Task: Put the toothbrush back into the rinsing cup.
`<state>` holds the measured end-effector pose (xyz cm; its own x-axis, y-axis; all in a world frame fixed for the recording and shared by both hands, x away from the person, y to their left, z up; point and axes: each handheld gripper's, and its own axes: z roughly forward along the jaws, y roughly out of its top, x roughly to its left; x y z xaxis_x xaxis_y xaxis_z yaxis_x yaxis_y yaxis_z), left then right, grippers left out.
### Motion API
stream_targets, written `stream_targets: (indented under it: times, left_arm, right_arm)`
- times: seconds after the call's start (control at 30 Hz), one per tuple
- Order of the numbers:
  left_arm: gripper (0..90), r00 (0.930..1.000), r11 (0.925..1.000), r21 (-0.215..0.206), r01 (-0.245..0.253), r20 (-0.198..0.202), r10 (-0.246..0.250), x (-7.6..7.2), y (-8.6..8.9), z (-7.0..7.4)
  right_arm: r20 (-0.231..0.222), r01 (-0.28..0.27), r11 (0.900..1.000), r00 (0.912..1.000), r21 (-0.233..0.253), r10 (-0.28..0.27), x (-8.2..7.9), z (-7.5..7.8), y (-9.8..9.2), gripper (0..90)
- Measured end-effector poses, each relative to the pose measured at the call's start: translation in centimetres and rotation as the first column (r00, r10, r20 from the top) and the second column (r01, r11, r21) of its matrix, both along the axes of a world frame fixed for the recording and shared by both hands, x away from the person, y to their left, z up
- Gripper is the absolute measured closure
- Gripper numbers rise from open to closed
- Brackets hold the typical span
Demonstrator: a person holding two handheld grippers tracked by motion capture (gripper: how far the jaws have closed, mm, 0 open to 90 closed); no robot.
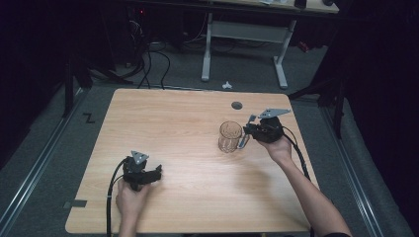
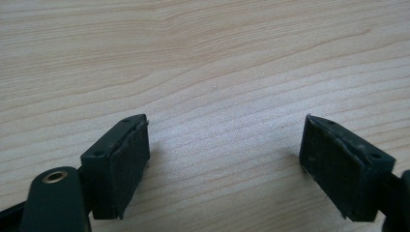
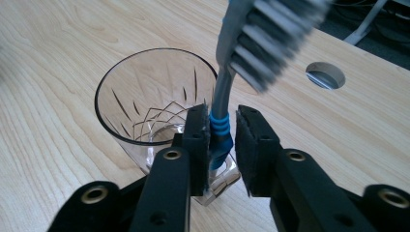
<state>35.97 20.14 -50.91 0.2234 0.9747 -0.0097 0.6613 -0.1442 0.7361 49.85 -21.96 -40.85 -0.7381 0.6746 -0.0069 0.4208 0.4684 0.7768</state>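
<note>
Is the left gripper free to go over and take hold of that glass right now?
Probably yes. The left gripper is open and empty, and bare table lies between it and the glass. The right gripper, holding a toothbrush, crowds only the glass's far side.

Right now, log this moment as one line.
right gripper: shut on toothbrush beside glass | left gripper: open, over table

I looked for any writing and found almost nothing readable. On the grey floor (image 1: 59,128), left of the surface (image 1: 197,197), I saw one black mark (image 1: 89,118) shaped like the letter Z. I could read no label, brand or number on any other thing in the three views.
</note>
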Motion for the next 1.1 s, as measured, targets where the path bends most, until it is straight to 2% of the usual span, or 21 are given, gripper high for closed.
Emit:
stream_targets:
  times: [0.3, 0.5, 1.1]
  left_arm:
    - [18.6, 1.0000, 1.0000, 0.000, 0.000, 0.000, 0.000, 0.0, 0.0, 0.0]
    - [18.6, 1.0000, 1.0000, 0.000, 0.000, 0.000, 0.000, 0.0, 0.0, 0.0]
    - [18.6, 1.0000, 1.0000, 0.000, 0.000, 0.000, 0.000, 0.0, 0.0, 0.0]
  right_arm:
    - [-0.009, 0.003, 1.000, 1.0000, 0.003, -0.003, 0.0, 0.0, 0.0, 59.8]
    - [-0.009, 0.010, 1.000, 0.9999, 0.011, -0.010, -0.2, 0.2, -0.3, 55.8]
    - [0.006, 0.041, 0.998, 0.9991, 0.054, -0.041, -1.0, 0.7, -2.2, 54.0]
